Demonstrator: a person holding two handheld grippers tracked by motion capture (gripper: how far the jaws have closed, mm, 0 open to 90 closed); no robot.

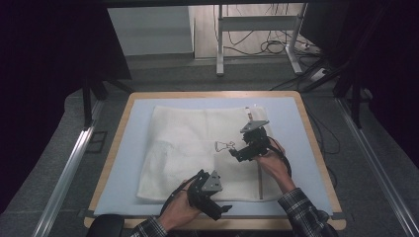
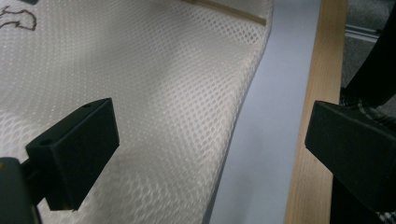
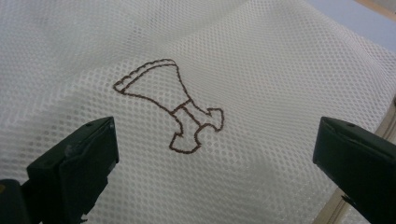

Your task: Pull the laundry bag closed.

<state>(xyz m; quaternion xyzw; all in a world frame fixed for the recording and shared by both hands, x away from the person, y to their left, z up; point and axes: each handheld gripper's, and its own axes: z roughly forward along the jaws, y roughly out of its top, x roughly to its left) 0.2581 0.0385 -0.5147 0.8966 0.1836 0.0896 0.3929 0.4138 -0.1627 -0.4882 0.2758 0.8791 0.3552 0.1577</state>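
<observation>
A white mesh cloth point(image 1: 188, 148) lies spread on a pale blue mat point(image 1: 129, 163). A brown stitched outline point(image 1: 225, 145), wide at one end and forked at the other, marks the cloth's middle. My right gripper point(image 1: 237, 154) hovers just right of that outline with its jaws open, and in the right gripper view the outline point(image 3: 173, 107) lies between and beyond the open right gripper point(image 3: 215, 163). A thin wooden stick point(image 1: 260, 180) runs along the cloth's right edge. My left gripper point(image 1: 220, 208) is open over the cloth's near edge; its own view has the left gripper point(image 2: 210, 149) astride the cloth's border point(image 2: 187, 107).
The mat rests on a wooden tabletop point(image 1: 111, 158), whose near rim point(image 2: 313, 140) lies just past the left jaws. Metal rails point(image 1: 69, 168) flank the table on the grey floor. A desk frame point(image 1: 257, 29) and cables point(image 1: 276, 47) stand beyond the far edge.
</observation>
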